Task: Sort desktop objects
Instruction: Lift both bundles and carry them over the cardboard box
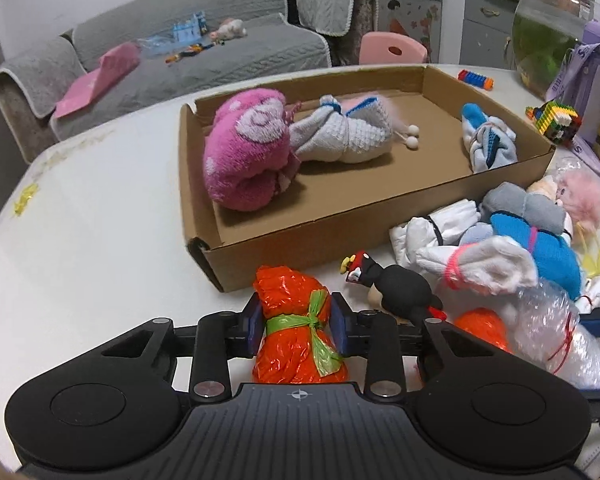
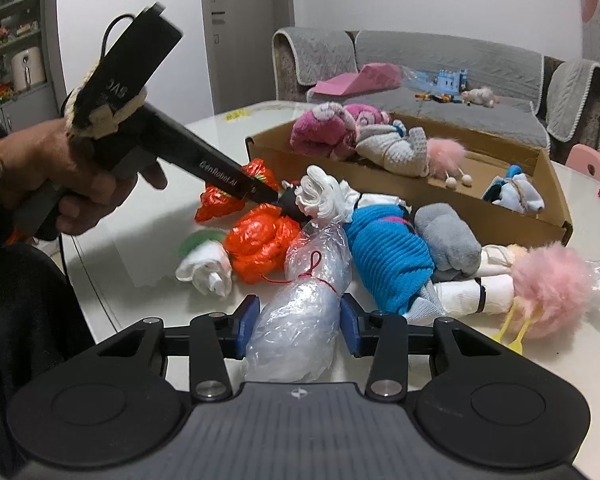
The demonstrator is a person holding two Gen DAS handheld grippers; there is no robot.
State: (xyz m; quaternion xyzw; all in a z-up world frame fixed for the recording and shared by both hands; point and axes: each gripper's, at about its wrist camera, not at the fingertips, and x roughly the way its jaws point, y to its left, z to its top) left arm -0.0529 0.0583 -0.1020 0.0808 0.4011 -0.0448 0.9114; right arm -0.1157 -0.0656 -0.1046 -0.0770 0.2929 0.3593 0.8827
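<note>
My left gripper (image 1: 297, 320) is shut on an orange plastic bundle (image 1: 288, 292) tied with a green strip, low over the white table in front of the cardboard box (image 1: 340, 216). In the right wrist view a hand (image 2: 60, 168) holds that gripper over the same orange bundle (image 2: 220, 200). My right gripper (image 2: 298, 322) is shut on a clear bubble-wrap bundle (image 2: 312, 272) tied with red thread. The box holds a pink plush bundle (image 1: 248, 152), a grey-white sock bundle (image 1: 340, 132) and a blue-white one (image 1: 486, 140).
A pile lies on the table beside the box: a second orange bundle (image 2: 260, 240), a white sock roll (image 2: 208, 270), a blue knit bundle (image 2: 384, 256), a grey one (image 2: 448, 240), a pink fluffy toy (image 2: 548, 284) and a black toy (image 1: 404, 292). A fish bowl (image 1: 552, 32) and a brick toy (image 1: 556, 120) stand beyond the box.
</note>
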